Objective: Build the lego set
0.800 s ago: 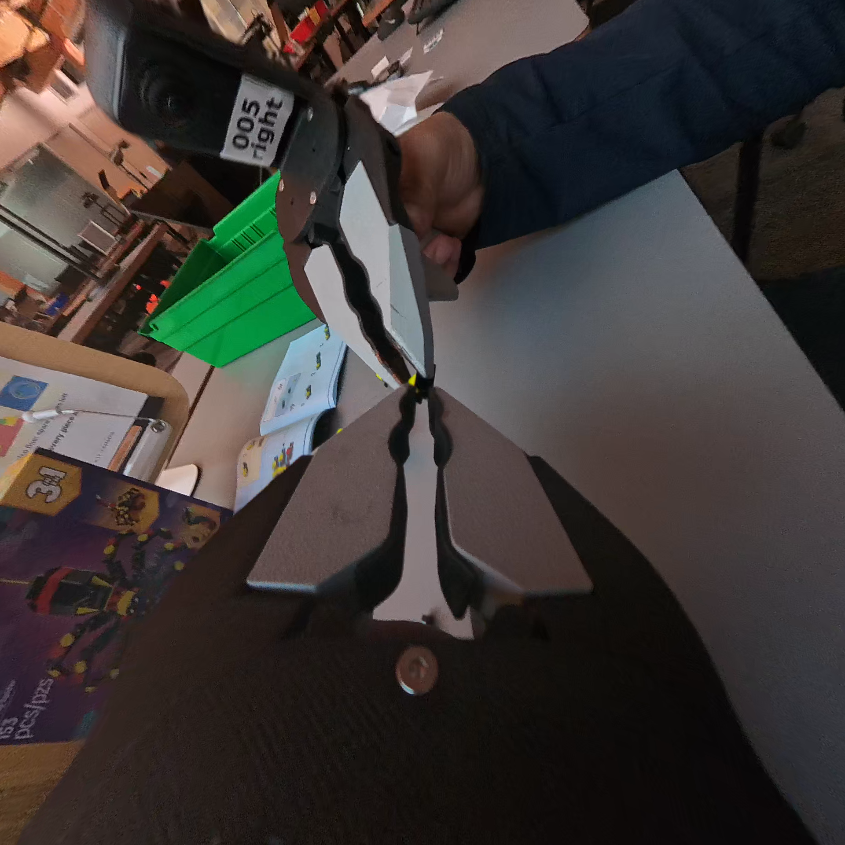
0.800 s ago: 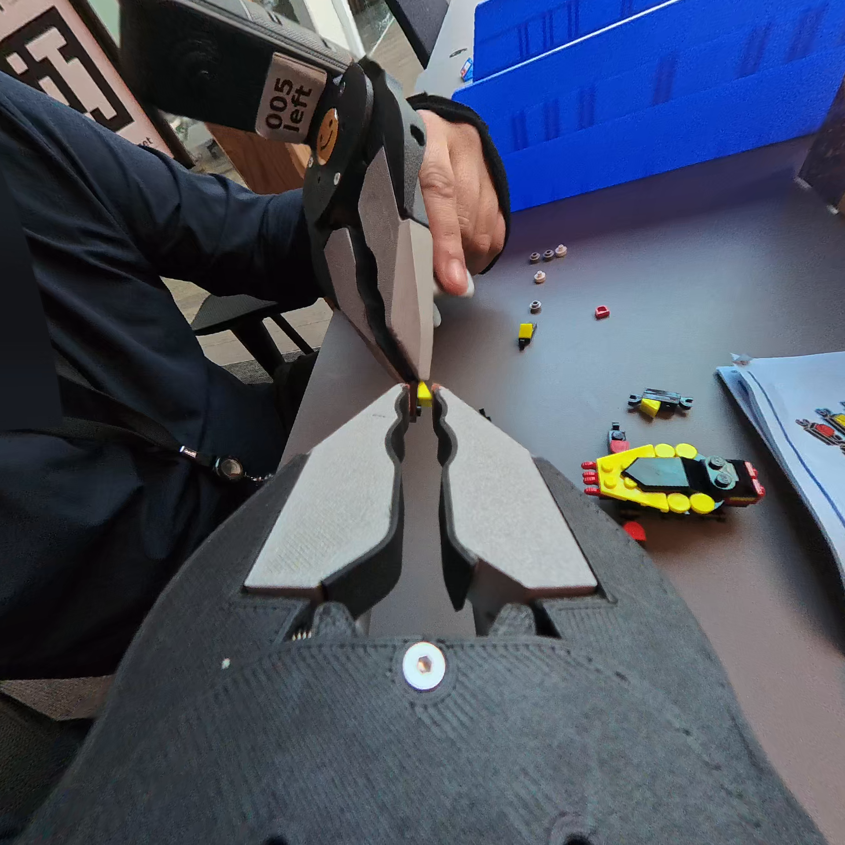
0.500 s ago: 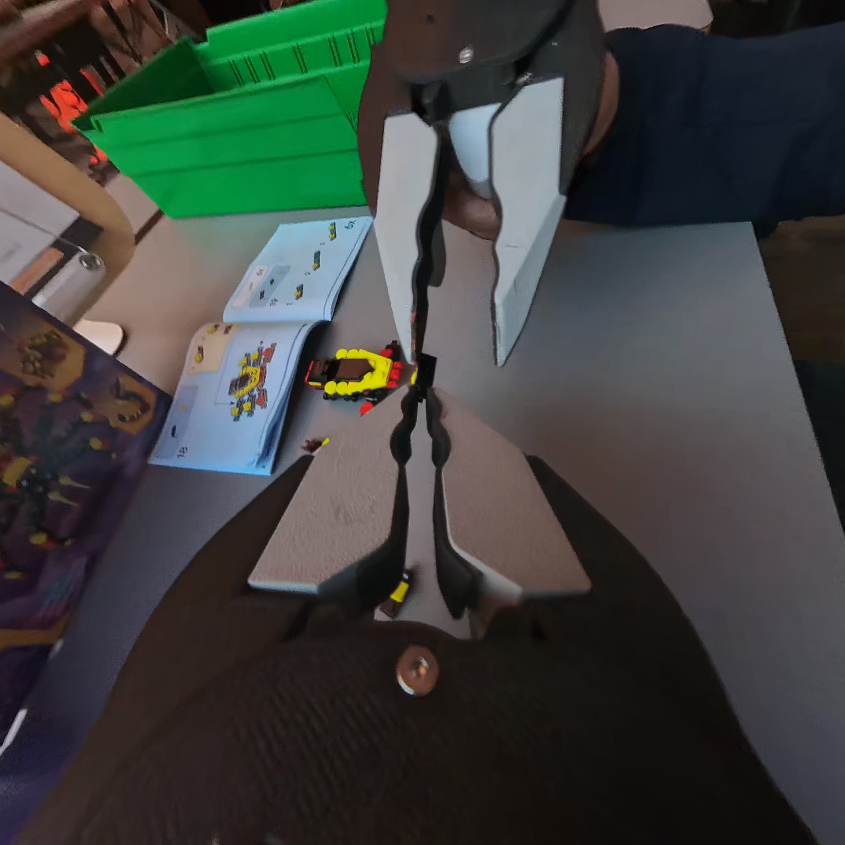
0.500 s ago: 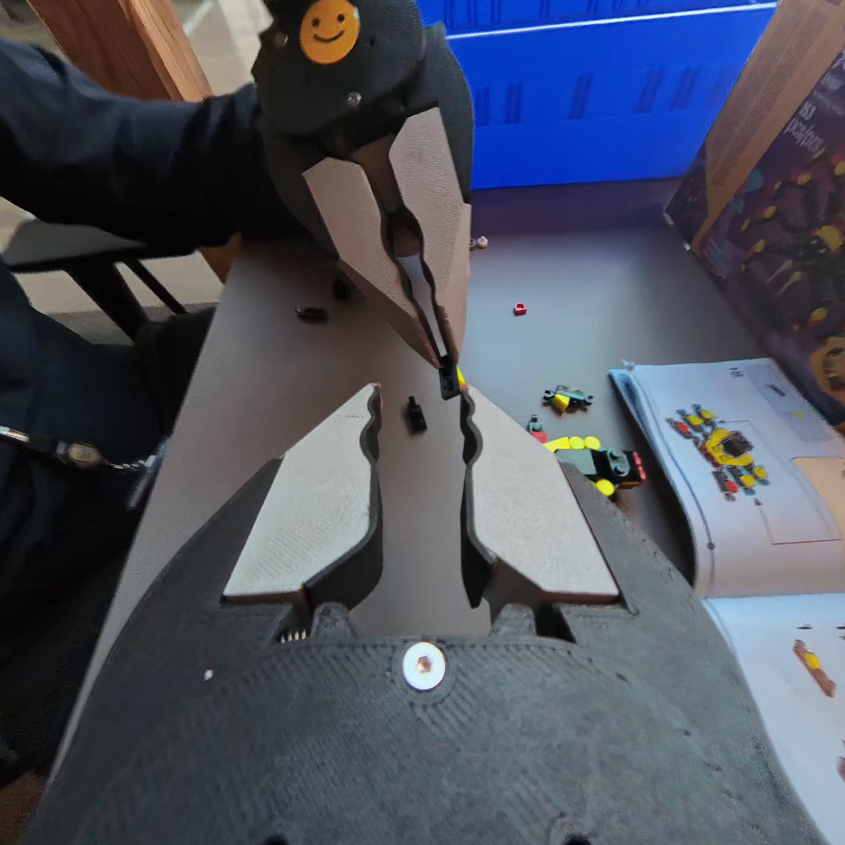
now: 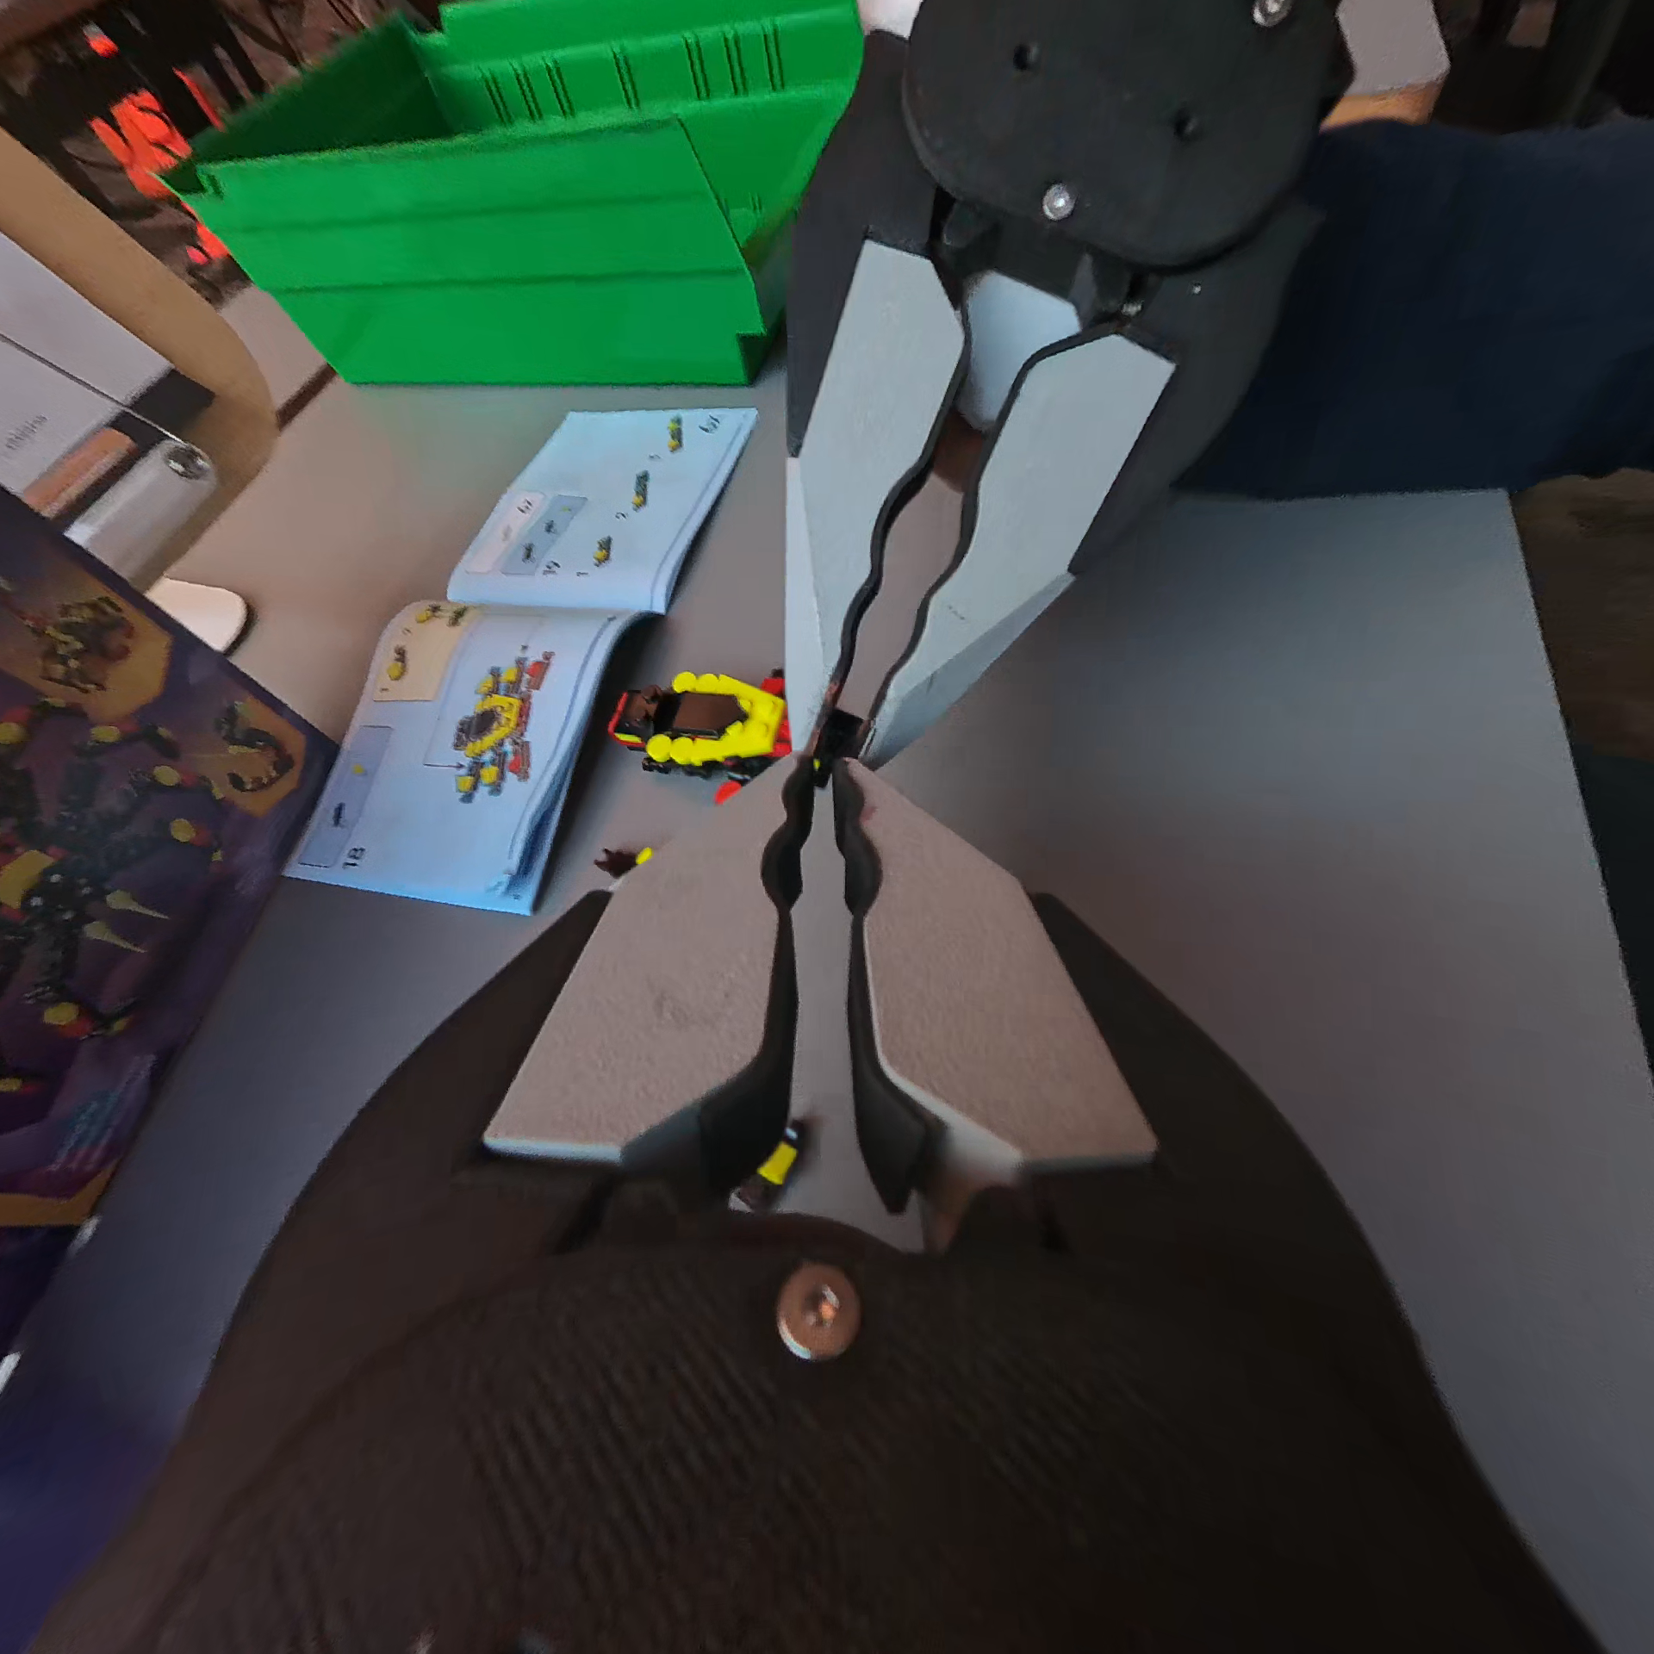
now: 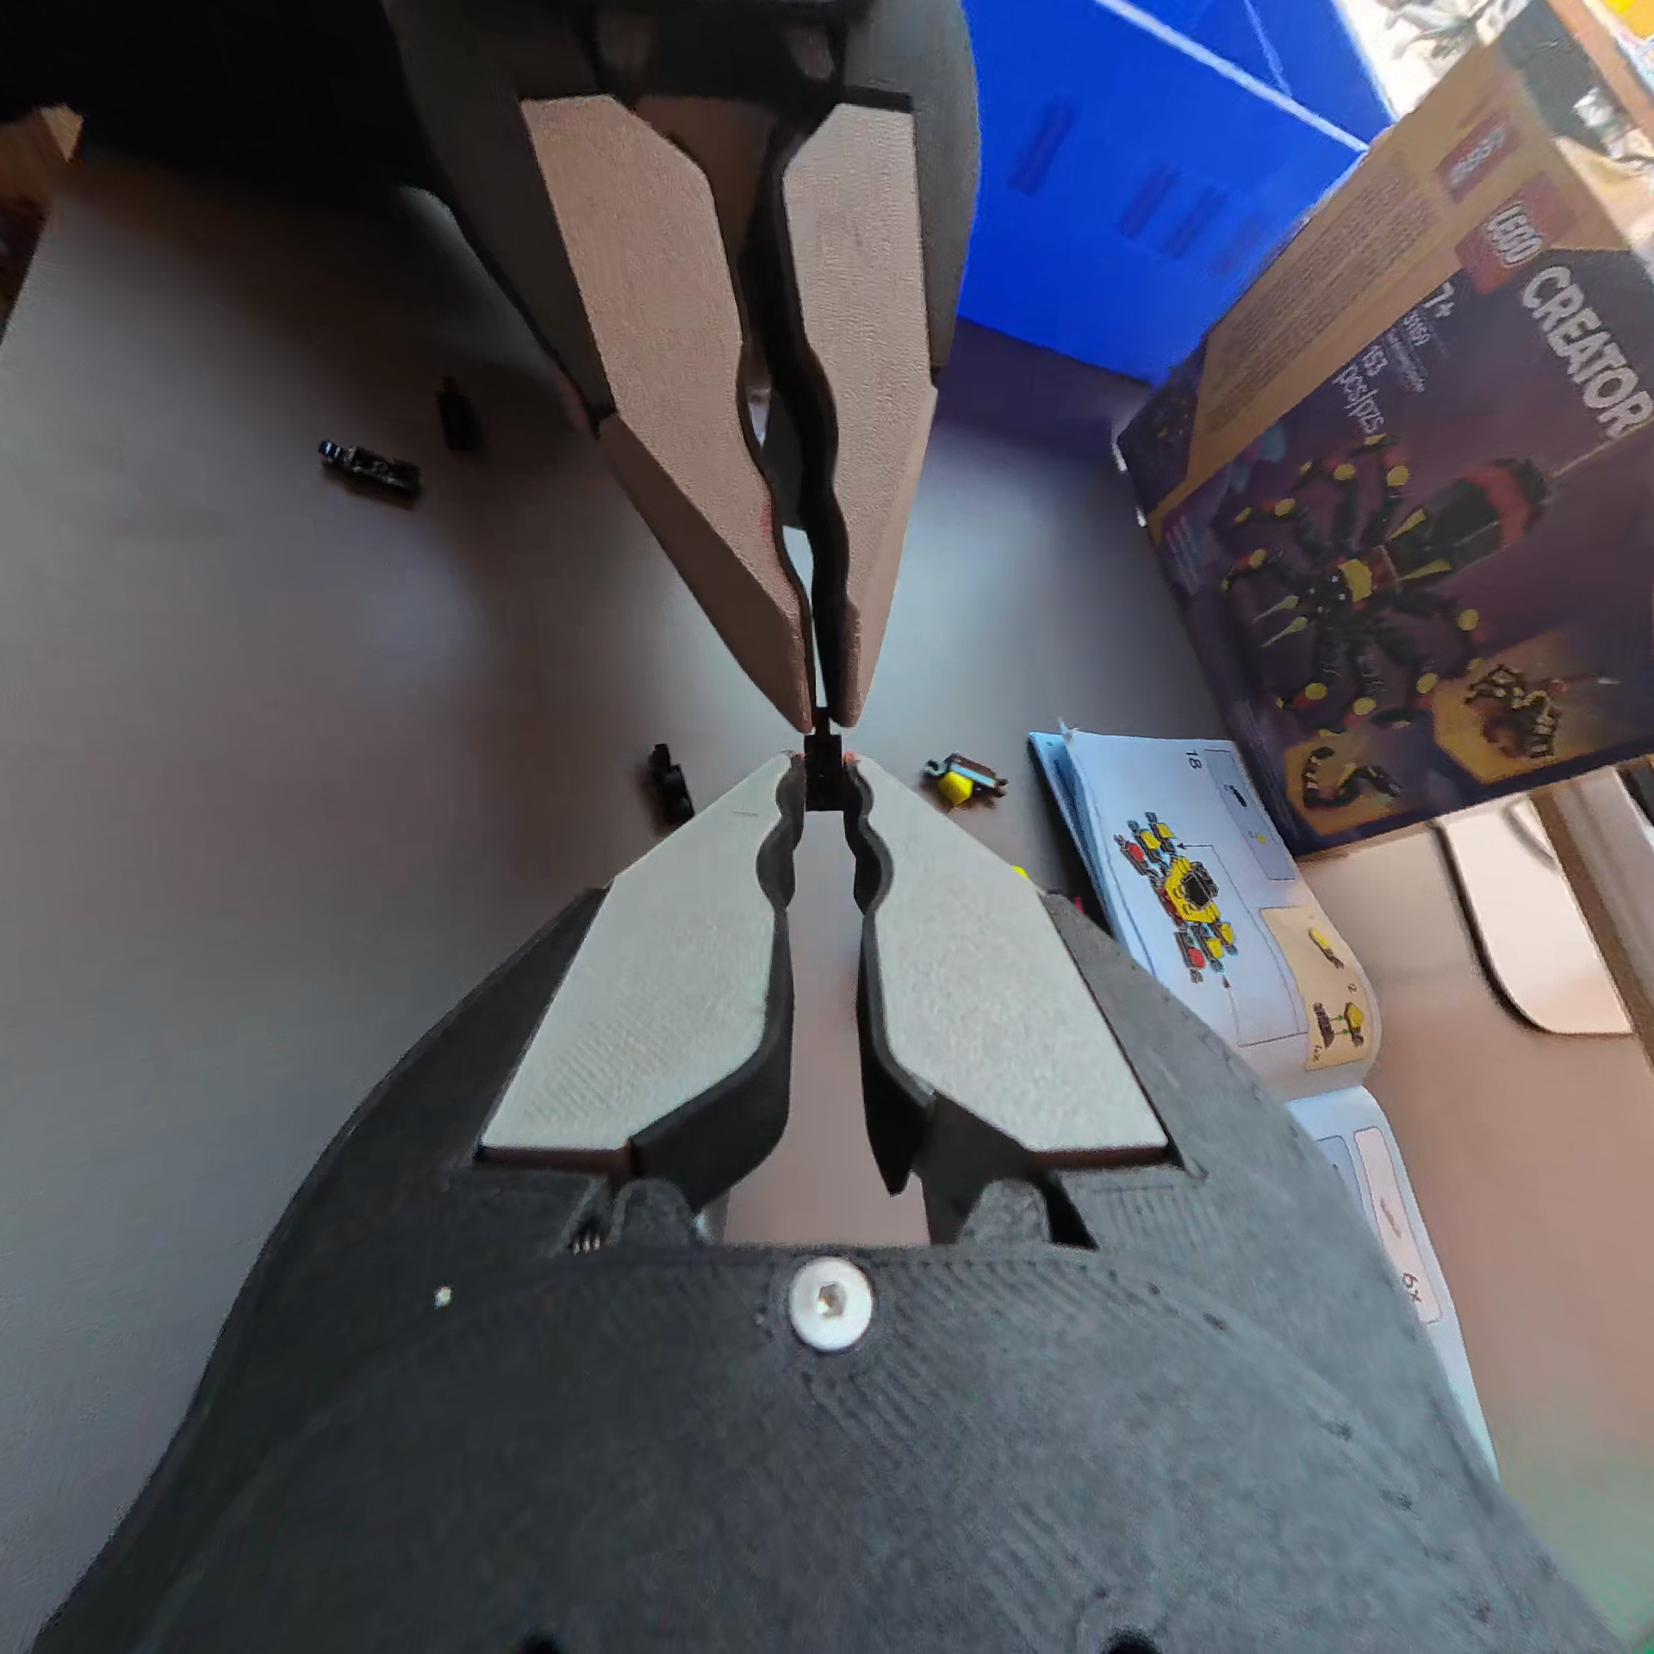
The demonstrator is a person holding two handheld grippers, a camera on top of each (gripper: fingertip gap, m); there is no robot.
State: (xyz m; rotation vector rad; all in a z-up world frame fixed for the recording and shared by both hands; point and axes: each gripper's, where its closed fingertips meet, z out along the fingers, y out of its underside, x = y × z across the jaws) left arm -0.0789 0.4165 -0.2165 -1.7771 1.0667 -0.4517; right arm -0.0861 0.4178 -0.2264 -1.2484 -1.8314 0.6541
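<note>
My left gripper and right gripper meet tip to tip above the grey table. Both are shut on a small black lego piece with a yellow bit at the left gripper's end. In the right wrist view the black piece sits between my right gripper's tips, and the left gripper pinches its far end from above. The yellow, red and black model lies on the table just left of the tips, beside the open instruction booklet.
A green bin stands behind the booklet and a blue bin at the other end. The lego box stands by the booklet. Loose pieces lie about: black ones and a yellow-black one. Only a small space, under 4 cm, lies between the two pairs of fingers.
My right gripper was open half a second ago and has shut on the black piece that the left gripper holds. Both grippers now tilt more steeply down toward the table.
</note>
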